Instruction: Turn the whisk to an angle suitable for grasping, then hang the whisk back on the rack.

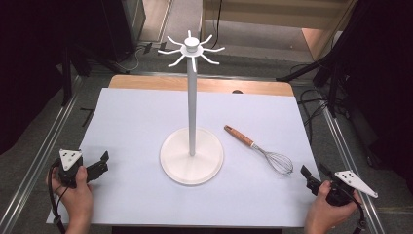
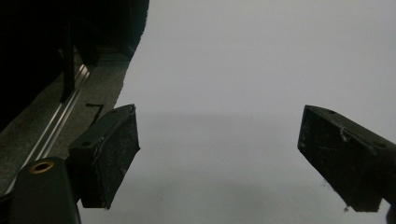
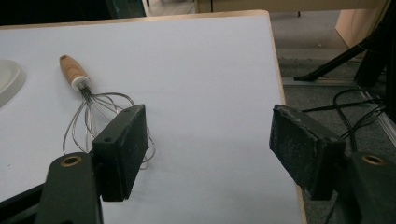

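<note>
While your right gripper [image 1: 311, 176] waits with jaws apart just right of the whisk [image 1: 259, 150], note it lies right of the stand [image 1: 192, 156]. Looks light, wires springy and slippery, so take the wooden handle [image 3: 73, 70]. Left gripper [image 1: 101, 163], left of the stand, gapes empty too.

White stand [image 1: 192, 155] with round base, upright pole and hooked arms at its top, centred on a white-covered worktop [image 1: 136, 122]; wooden edge strip [image 1: 146, 83] along the far side; black cables [image 1: 316, 102] on the floor beyond.
</note>
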`<state>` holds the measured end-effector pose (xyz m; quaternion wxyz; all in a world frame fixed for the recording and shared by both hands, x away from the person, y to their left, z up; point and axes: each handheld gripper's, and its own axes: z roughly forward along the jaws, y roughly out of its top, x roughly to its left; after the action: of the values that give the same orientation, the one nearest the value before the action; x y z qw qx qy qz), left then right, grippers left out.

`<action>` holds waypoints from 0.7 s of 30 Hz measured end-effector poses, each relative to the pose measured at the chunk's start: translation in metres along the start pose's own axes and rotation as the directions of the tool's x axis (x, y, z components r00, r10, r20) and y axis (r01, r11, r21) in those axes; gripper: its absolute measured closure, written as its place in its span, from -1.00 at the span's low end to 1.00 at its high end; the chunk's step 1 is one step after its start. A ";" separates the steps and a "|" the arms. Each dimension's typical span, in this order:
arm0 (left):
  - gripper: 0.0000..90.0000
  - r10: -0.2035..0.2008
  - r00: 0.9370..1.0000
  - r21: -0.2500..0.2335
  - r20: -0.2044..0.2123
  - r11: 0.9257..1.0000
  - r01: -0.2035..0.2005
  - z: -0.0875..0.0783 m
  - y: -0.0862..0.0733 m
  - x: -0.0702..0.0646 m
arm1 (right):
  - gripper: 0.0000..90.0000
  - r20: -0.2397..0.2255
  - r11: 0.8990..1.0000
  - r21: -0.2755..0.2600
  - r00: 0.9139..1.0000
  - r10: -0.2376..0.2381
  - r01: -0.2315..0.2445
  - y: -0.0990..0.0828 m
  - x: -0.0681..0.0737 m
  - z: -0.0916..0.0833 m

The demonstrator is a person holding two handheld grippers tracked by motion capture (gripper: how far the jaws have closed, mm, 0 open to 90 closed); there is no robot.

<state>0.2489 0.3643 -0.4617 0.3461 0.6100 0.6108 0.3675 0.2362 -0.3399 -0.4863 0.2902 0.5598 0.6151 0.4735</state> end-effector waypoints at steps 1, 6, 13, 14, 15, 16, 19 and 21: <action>-0.71 0.000 1.000 0.000 0.000 1.000 0.000 0.000 0.000 0.000 | -0.37 -0.003 1.000 -0.001 1.000 0.001 -0.001 0.000 0.000 0.000; -0.71 -0.005 1.000 -0.002 0.004 1.000 0.005 0.000 0.000 0.000 | -0.40 -0.030 1.000 -0.008 1.000 -0.005 0.005 0.000 -0.001 0.000; -0.71 -0.003 1.000 -0.003 0.002 1.000 0.003 0.000 0.000 0.000 | -0.31 -0.035 0.999 -0.002 0.998 -0.046 0.046 0.003 0.005 -0.001; -0.71 -0.003 1.000 -0.003 0.002 1.000 0.003 0.000 0.000 0.000 | -0.31 -0.035 0.999 -0.002 0.998 -0.046 0.046 0.003 0.005 -0.001; -0.71 -0.003 1.000 -0.003 0.002 1.000 0.003 0.000 0.000 0.000 | -0.30 -0.033 0.998 0.004 0.998 -0.057 0.057 0.004 0.007 0.000; -0.71 -0.002 1.000 -0.004 0.002 1.000 0.002 0.000 0.000 0.000 | -0.30 -0.042 0.998 0.026 0.997 -0.064 0.065 0.007 0.009 0.001; -0.71 0.001 1.000 -0.002 0.001 1.000 -0.001 0.000 0.000 0.000 | -0.30 -0.050 0.996 0.037 0.996 -0.079 0.081 0.011 0.014 0.000; -0.71 0.002 1.000 -0.002 0.000 1.000 -0.002 0.000 0.000 0.000 | -0.29 -0.054 0.995 0.044 0.995 -0.090 0.092 0.013 0.017 0.000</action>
<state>0.2486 0.3641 -0.4618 0.3464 0.6103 0.6098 0.3685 0.2382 -0.3248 -0.4717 0.2823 0.5253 0.6581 0.4596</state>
